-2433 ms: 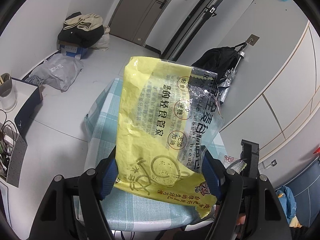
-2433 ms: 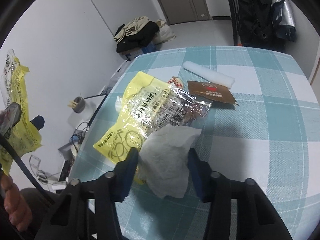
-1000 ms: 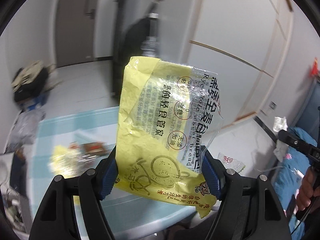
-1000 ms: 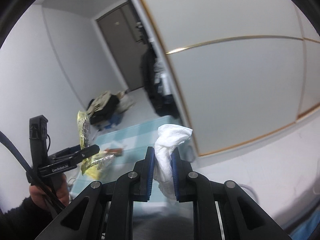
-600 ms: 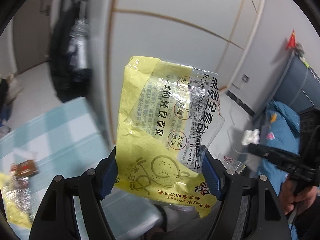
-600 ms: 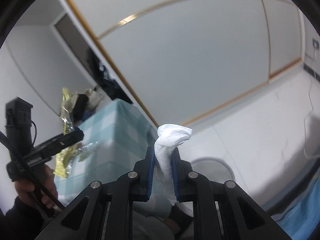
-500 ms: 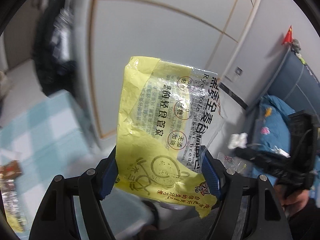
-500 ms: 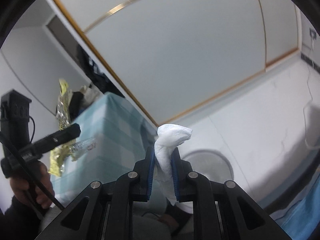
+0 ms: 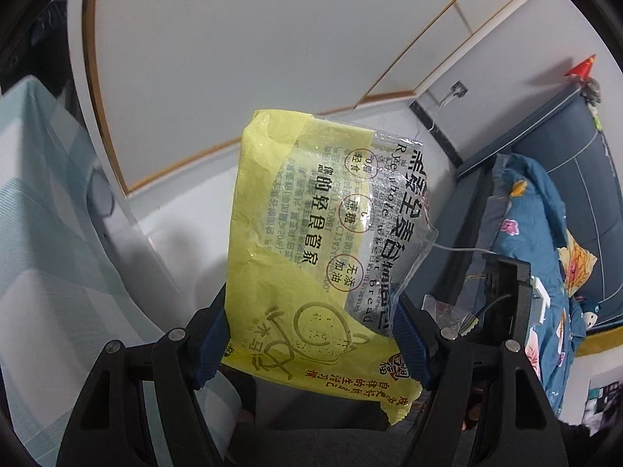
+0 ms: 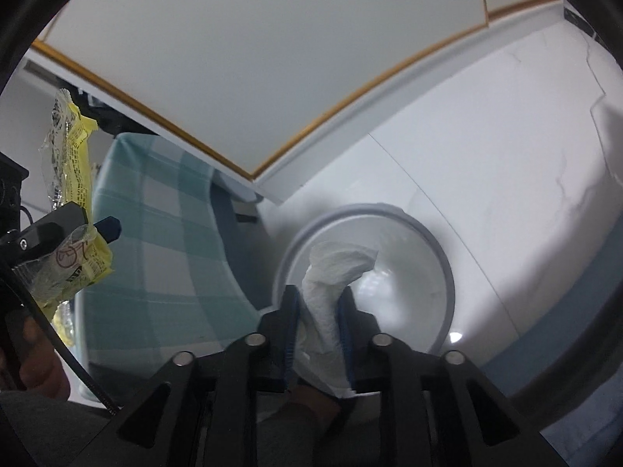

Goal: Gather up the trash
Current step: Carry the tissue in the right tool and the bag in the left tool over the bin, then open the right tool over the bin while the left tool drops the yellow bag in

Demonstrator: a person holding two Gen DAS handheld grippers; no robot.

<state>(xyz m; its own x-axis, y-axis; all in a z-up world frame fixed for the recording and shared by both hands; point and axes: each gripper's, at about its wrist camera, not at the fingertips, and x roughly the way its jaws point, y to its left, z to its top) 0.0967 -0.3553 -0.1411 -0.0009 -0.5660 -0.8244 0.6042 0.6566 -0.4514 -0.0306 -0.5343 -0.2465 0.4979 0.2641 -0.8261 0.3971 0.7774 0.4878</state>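
Observation:
A yellow and clear bread bag stands upright in my left gripper, whose blue pads are shut on its lower edges. From the right wrist view, the same bag and left gripper hang at the far left beside the table. My right gripper points down over a round white bin with a grey rim. A crumpled white tissue sits between its pads, touching both, above the bin's mouth. The right jaws are opening.
The table with a teal checked cloth stands left of the bin and at the left of the left wrist view. White wall panels with gold trim rise behind. Blue floral bedding lies at the right. A hand holds the left gripper.
Both grippers swung away from the table and tilted down. The bin has come under the right gripper, so the tissue now hangs over its mouth. The right pads stand slightly wider.

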